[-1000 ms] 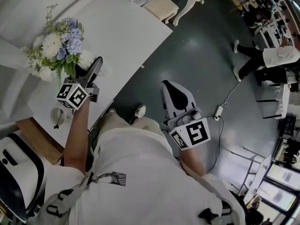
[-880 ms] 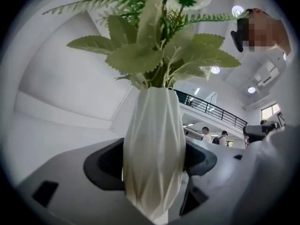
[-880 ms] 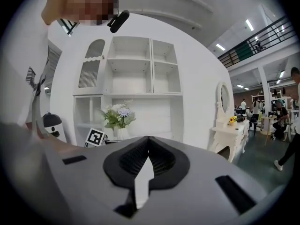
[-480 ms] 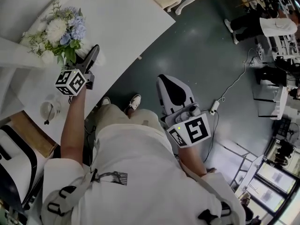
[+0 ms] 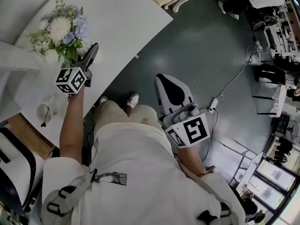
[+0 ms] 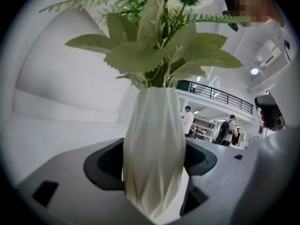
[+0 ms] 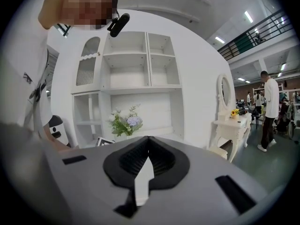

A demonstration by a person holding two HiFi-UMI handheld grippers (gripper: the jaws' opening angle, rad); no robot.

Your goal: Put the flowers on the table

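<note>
White ribbed vase (image 6: 152, 158) of flowers (image 5: 61, 29) sat clamped in our left gripper (image 5: 92, 53) over the table (image 5: 126, 22); our right gripper (image 7: 147, 142) hung closed, empty. Releasing before its base settled could, we judged, topple it.

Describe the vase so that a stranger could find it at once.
Find the white table at the head view's upper left. By its near edge the left gripper grips a white, faceted vase. It alone holds white and blue flowers.
</note>
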